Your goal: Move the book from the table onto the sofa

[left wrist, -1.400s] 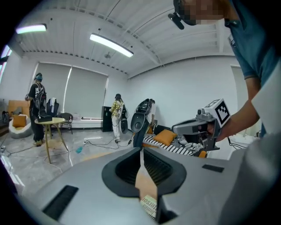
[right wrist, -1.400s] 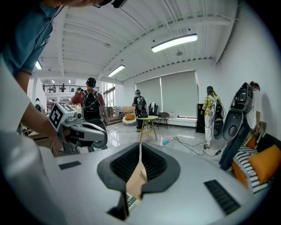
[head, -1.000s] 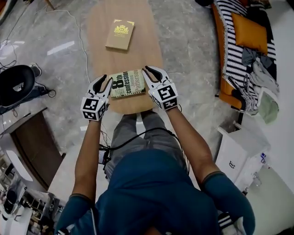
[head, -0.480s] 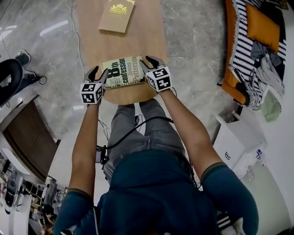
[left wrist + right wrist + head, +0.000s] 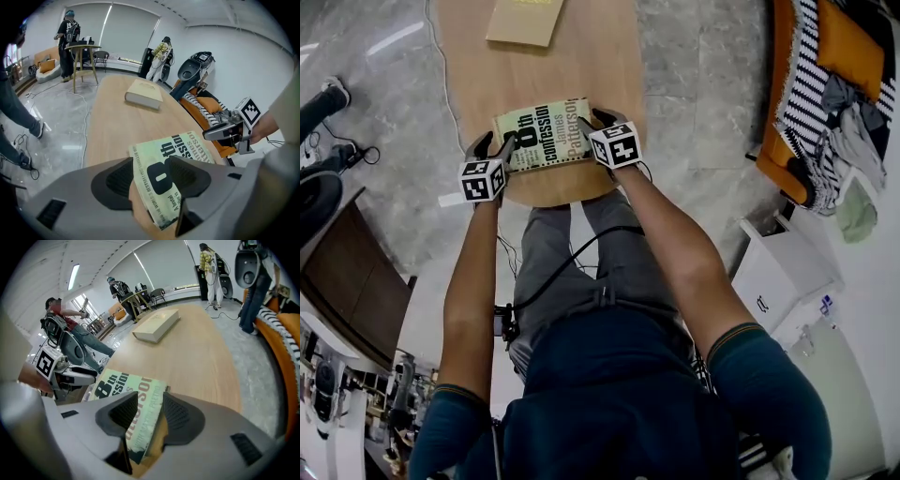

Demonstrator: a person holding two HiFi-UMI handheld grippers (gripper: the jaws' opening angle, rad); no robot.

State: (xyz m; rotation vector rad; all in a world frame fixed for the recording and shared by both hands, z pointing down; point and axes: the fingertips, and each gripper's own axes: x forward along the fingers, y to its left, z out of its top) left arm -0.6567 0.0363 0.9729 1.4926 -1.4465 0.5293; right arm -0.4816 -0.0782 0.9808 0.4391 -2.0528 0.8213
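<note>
I have both tools at the near end of the table, one at each short end of the green book, which lies flat on the table top, cover up. My left gripper has just been opening its jaws, and in the left gripper view they stand wide, with the corner of the green book still between them. One pad stands clear of the book's edge with bare table showing in the gap, the other sits over the cover, and I see no squeeze on it. My right gripper has likewise just been opening. In the right gripper view its jaws are spread as well, straddling the other end of the green book, with a gap beside the outer pad. A tan book lies at the far end of the table, well apart from mine. The sofa stands off the table's right side.
</note>
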